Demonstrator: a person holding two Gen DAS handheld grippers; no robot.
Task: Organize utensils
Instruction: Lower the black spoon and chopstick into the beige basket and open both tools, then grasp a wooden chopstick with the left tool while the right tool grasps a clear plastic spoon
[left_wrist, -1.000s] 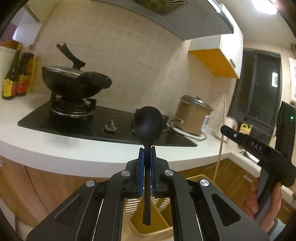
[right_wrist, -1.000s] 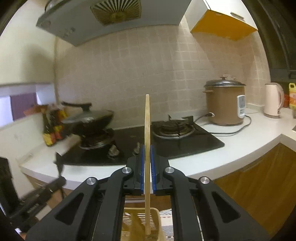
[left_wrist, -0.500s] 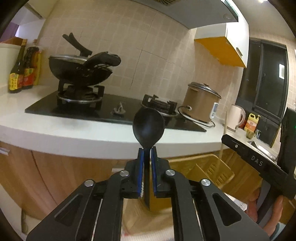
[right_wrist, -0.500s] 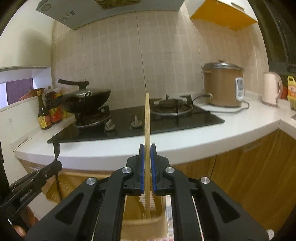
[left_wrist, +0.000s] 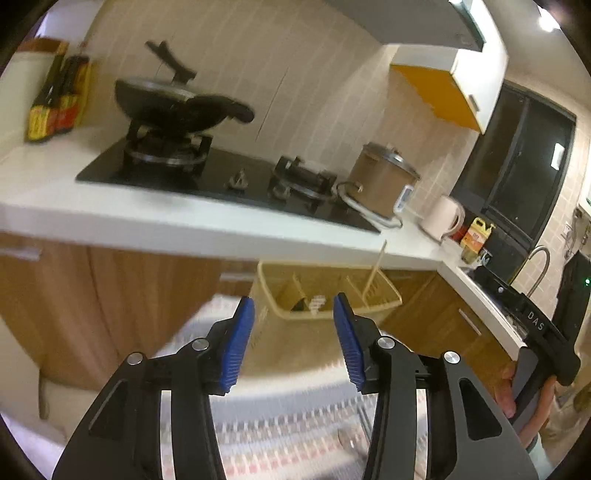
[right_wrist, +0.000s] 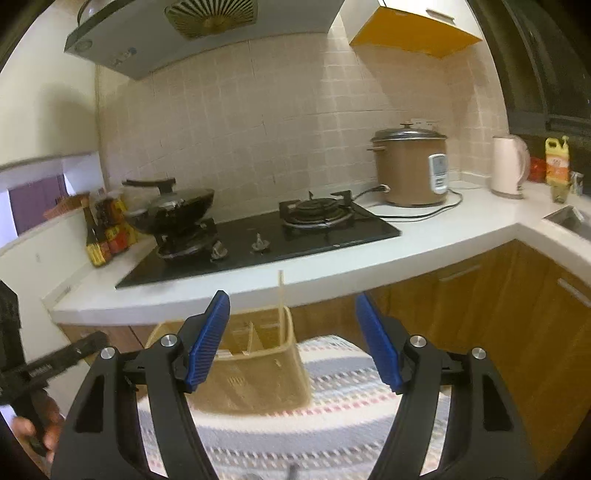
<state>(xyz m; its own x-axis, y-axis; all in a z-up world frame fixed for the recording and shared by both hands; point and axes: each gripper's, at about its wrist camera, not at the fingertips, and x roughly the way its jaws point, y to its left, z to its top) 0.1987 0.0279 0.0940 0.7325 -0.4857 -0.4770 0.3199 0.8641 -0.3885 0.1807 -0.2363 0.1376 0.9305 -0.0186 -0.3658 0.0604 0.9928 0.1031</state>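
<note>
Utensil caddy (left_wrist: 284, 314); "DAS" on right claw (left_wrist: 535, 325)

Left gripper (left_wrist: 293, 338) now spread, black spoon released. Right gripper (right_wrist: 291, 341) spread too; chopstick (right_wrist: 281, 295) stands free in basket (right_wrist: 258, 376), frame centre.

The tan slotted plastic utensil basket (right_wrist: 258, 365) stands on a striped woven cloth (right_wrist: 332, 435). Above its open top, access is free except at the right rear corner, where a thin bamboo chopstick (right_wrist: 281, 295) stands upright against the wall. Inner dividers (left_wrist: 295, 291) split the cavity into narrow compartments. Behind the basket, the white table edge (right_wrist: 332, 273) and wooden cabinet fronts (right_wrist: 480, 314) close off the rear. Both tools, left tool (left_wrist: 293, 343) and right tool (right_wrist: 291, 343), stand spread before the basket, empty.
</note>
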